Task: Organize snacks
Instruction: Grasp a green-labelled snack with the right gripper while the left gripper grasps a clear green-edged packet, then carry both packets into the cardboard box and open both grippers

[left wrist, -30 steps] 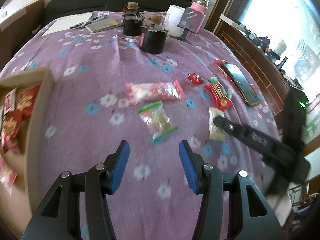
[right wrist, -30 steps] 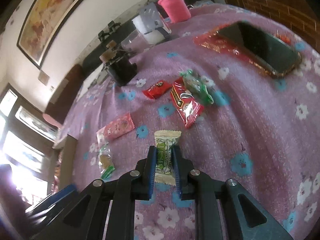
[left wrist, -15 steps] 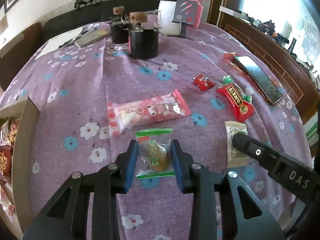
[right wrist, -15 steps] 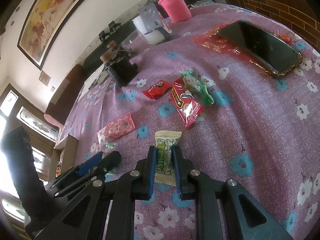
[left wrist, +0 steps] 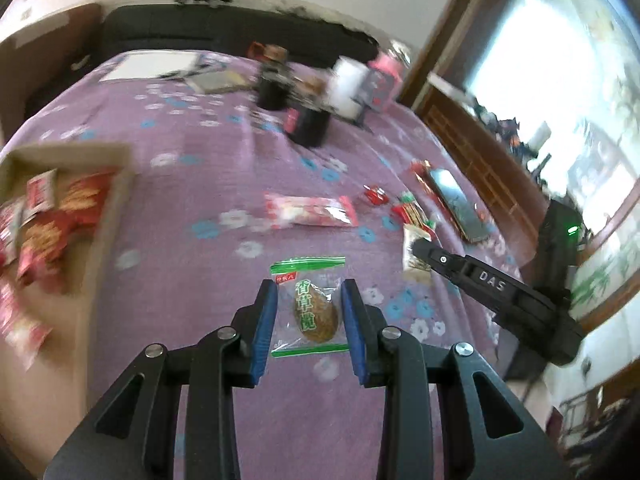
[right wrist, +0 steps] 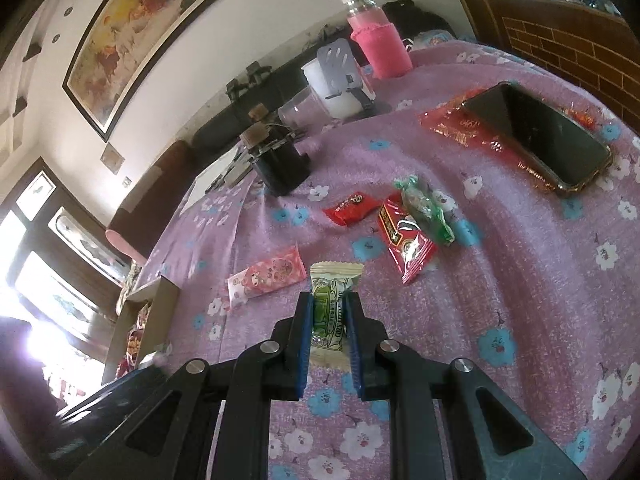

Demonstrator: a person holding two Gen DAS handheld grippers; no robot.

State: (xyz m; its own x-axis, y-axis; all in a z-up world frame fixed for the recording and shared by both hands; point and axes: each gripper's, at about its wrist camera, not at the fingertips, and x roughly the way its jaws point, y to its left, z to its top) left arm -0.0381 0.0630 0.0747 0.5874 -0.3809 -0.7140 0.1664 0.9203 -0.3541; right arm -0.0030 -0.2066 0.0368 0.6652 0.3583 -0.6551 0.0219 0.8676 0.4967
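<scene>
My left gripper point(left wrist: 308, 320) is shut on a clear green-edged biscuit packet point(left wrist: 312, 308) and holds it above the purple flowered cloth point(left wrist: 192, 280). My right gripper point(right wrist: 328, 320) is shut on a cream and green snack packet point(right wrist: 330, 300); it also shows in the left wrist view point(left wrist: 414, 256). A cardboard box point(left wrist: 108, 208) with several red snack packets lies at the left. A pink packet point(left wrist: 312, 210), a small red sweet point(right wrist: 350, 208), a red packet point(right wrist: 406, 240) and a green packet point(right wrist: 426, 210) lie on the cloth.
A phone point(right wrist: 536, 136) lies on a red wrapper at the right. Black jars point(left wrist: 308, 124), a white cup point(right wrist: 328, 88), a phone stand and a pink bottle point(right wrist: 378, 44) stand at the back. The table edge runs along the right.
My left gripper has lifted the green-edged biscuit packet off the cloth and swung left toward the box. The right gripper still holds its packet in the same place.
</scene>
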